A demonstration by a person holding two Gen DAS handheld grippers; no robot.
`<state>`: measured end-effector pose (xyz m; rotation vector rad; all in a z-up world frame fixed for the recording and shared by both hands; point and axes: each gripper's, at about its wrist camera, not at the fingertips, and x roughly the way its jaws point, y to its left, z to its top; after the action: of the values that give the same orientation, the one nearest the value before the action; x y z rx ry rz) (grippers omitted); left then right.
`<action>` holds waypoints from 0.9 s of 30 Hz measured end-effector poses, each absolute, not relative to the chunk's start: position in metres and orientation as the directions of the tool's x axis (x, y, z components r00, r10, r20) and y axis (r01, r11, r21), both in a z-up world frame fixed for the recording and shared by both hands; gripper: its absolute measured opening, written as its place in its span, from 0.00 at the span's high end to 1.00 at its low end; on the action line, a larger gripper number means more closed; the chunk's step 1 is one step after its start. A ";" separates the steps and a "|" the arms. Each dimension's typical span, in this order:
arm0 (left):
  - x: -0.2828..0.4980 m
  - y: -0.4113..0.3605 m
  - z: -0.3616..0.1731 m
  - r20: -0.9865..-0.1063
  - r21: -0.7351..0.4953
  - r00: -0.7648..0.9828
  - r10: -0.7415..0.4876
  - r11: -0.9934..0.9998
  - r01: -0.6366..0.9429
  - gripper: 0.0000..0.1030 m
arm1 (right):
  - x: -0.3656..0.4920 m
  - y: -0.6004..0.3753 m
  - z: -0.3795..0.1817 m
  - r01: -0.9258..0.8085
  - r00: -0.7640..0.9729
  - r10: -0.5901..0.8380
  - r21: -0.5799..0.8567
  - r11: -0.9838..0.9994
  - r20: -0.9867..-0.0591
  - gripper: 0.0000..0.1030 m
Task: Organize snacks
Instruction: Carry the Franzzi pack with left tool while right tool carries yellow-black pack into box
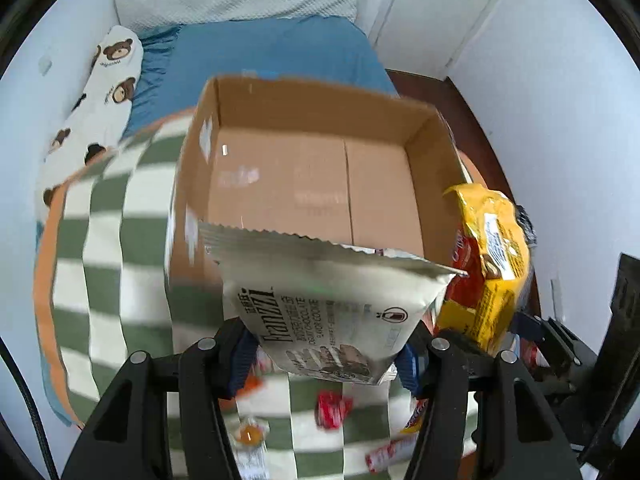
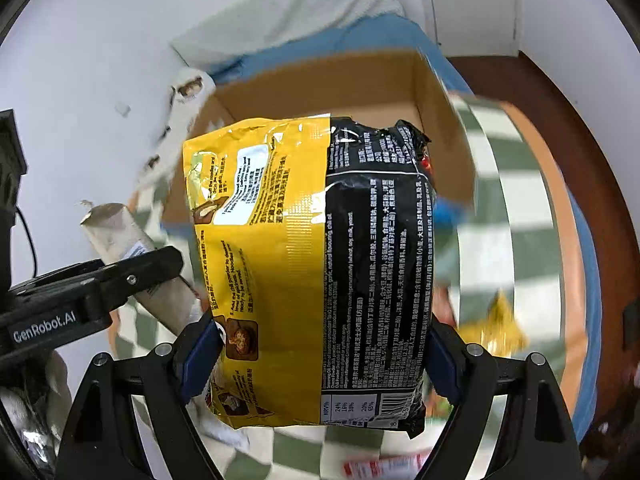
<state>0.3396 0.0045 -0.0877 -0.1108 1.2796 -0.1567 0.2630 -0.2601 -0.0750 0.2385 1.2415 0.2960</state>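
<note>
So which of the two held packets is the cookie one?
The white Franzzi packet, gripped by the left gripper; its print reads "cookie". The right gripper holds the yellow-and-black noodle packet instead. Both hang by the empty cardboard box.

Left gripper (image 1: 326, 354): both black fingers extend forward from the bottom of the left wrist view, blue pads (image 1: 242, 356) pressed against opposite sides of the white cookie bag (image 1: 332, 308), which is held raised. Right gripper (image 2: 320, 352): fingers set wider, blue pads (image 2: 200, 354) clamping the yellow-and-black noodle pack (image 2: 312, 264) at its lower half. In the right wrist view the left gripper appears at the left edge, apparently level with the right one.
</note>
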 end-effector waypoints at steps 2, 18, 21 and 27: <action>0.373 0.000 -0.094 -0.952 -0.167 0.254 -0.172 0.985 0.043 0.46 | 0.302 -0.262 -0.071 -0.103 0.306 0.342 0.326 0.940 -0.888 0.14; 0.531 -0.016 -0.229 -0.996 -0.084 0.012 -0.084 0.996 -0.005 0.44 | 0.510 -0.242 -0.227 -0.121 0.107 0.247 0.234 0.965 -0.963 0.14; 0.532 -0.016 -0.234 -0.994 -0.106 0.018 -0.106 0.994 -0.033 0.37 | 0.524 -0.248 -0.246 -0.121 0.055 0.254 0.246 0.962 -0.966 0.13; 0.521 -0.014 -0.228 -0.993 -0.086 0.088 -0.083 0.995 -0.042 0.05 | 0.531 -0.267 -0.255 -0.104 0.062 0.285 0.277 0.955 -0.957 0.03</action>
<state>0.5208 -0.0140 -0.2280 -0.1016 1.4833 -0.0300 0.5314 -0.2670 -0.2552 0.1485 1.4815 0.2952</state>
